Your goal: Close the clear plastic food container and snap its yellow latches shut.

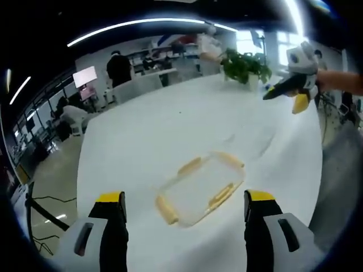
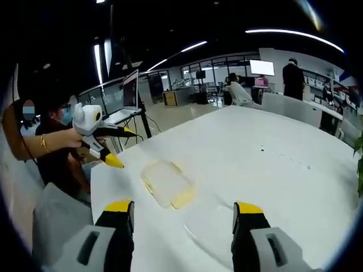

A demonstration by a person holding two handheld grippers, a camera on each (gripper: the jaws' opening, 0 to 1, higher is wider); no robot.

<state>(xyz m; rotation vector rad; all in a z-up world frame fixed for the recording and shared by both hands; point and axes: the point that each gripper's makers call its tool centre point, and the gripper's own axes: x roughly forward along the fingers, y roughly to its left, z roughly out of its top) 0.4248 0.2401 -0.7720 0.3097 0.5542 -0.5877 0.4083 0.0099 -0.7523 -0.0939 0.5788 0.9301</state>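
A clear plastic container with yellow latches lies flat on the white table, just past my left gripper, whose jaws stand wide apart with nothing between them. A faint clear lid seems to lie beyond it, apart from the container. My right gripper hovers open over the table's far right, held in a hand. In the right gripper view the container sits ahead and left of my right gripper, and the lid lies between its open jaws. The left gripper hangs open above the table's left edge.
A potted plant stands at the table's far end. The table edge drops to the floor on the left. A seated person is close to the table, with a laptop behind. Other people and desks fill the office beyond.
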